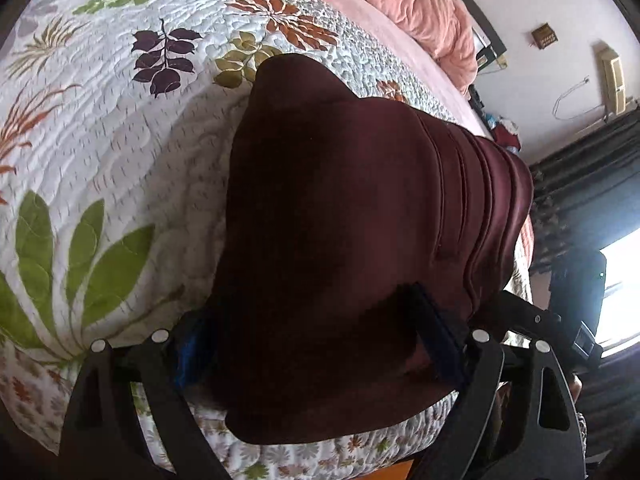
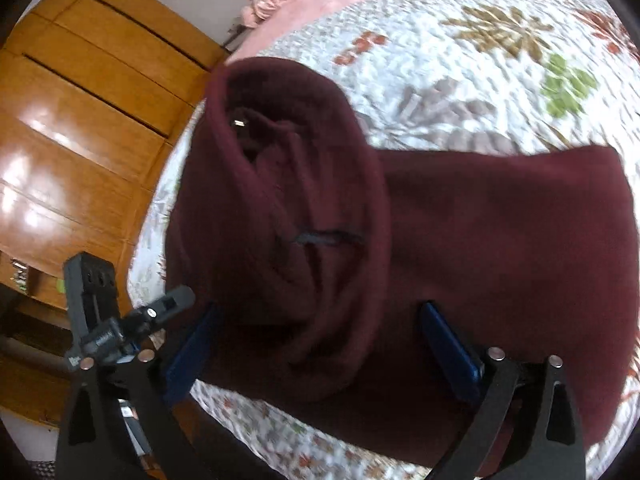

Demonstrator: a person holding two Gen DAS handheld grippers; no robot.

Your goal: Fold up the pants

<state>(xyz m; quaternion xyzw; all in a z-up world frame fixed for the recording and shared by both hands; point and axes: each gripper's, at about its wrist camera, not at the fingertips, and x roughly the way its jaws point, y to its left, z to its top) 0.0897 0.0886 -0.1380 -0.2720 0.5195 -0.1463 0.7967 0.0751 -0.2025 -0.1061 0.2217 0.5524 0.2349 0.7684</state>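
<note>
Left gripper (image 1: pixel 320 332) stands wide, blue pads either side of the dark maroon fleece pants (image 1: pixel 340 240), nothing pinched. The pads straddle the near edge of the cloth, lower centre of the left wrist view. Right gripper (image 2: pixel 320 344) is likewise wide and holds nothing, its blue pads flanking the pants (image 2: pixel 480 240) at the bottom of the right wrist view.

Pants sit as a folded bundle near the edge of the bed. In the right wrist view the waistband end curls up in a loose roll, centre left of the frame, and a flat part runs off to the right.

Likely step: bundle just set down, next is tidying or a last fold. To do it well, flatten that rolled end before creasing, pinch only the top layers at matching corners, and lift both sides evenly so the stack doesn't skew. Fleece is thick and springy, so it will probably want pressing down.

Surface is a white quilted bedspread with leaf prints (image 1: pixel 120 140), upper left in the left wrist view. Pink crumpled blanket (image 1: pixel 420 8) lies top centre and dark curtains with a bright window (image 1: pixel 616 280) sit at the right edge. Glossy orange wooden wardrobe (image 2: pixel 80 120) fills the left of the right wrist view.
</note>
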